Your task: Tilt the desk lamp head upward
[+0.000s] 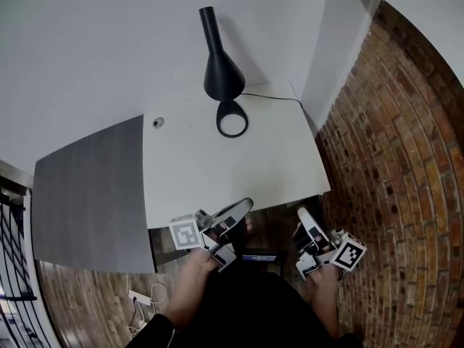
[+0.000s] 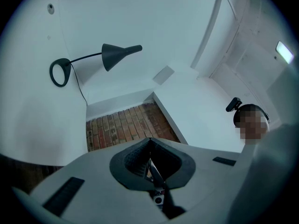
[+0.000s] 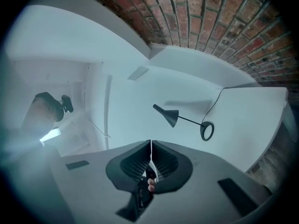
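A black desk lamp stands at the far edge of the white desk (image 1: 239,172). Its cone-shaped head (image 1: 221,75) rides on a thin arm above a ring-shaped base (image 1: 233,118). The left gripper view shows the lamp head (image 2: 119,55) and ring base (image 2: 59,73) far off, and the right gripper view shows the head (image 3: 169,115) and ring (image 3: 207,130) equally distant. My left gripper (image 1: 245,206) (image 2: 149,140) hovers at the desk's near edge, shut and empty. My right gripper (image 1: 302,212) (image 3: 150,142) is just off the near right corner, shut on nothing.
A brick wall (image 1: 406,158) runs along the right side. A grey panel (image 1: 87,187) adjoins the desk on the left. The lamp's cable (image 1: 272,97) trails to the back right corner. A small round fitting (image 1: 158,122) sits at the desk's far left. A power strip (image 1: 141,296) lies on the floor.
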{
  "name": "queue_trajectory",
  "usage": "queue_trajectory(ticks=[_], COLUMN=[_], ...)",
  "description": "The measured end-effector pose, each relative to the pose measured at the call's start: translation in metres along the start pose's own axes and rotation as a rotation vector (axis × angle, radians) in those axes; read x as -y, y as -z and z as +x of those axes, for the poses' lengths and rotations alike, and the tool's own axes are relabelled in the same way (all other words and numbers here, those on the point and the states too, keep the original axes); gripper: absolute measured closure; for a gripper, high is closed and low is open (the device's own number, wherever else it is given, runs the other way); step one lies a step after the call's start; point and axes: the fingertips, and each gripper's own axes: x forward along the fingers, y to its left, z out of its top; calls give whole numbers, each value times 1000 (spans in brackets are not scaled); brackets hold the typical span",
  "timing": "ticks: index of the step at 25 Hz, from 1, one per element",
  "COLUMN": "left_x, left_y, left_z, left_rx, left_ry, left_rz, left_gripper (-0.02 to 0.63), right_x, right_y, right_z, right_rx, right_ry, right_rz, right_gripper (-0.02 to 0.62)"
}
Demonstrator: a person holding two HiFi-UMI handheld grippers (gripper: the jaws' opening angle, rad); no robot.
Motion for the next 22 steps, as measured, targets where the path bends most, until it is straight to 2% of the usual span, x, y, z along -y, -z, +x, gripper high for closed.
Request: queue_trajectory(ticks=[7,11,22], left_x=[-23,-36,-59], left_y=[-50,-81,-134], left_z=[12,13,7], left_rx=[24,57,58], left_ry=[40,63,100], left_rz=[-24,-38,-80], left_gripper=[594,594,594], right_x=[16,15,20], right_y=[-20,-24,-25], right_z=[49,88,146], right_rx=[-32,-57,-86], right_ry=[52,45,99], right_rz=[-26,-41,-109], right_gripper=[580,580,580])
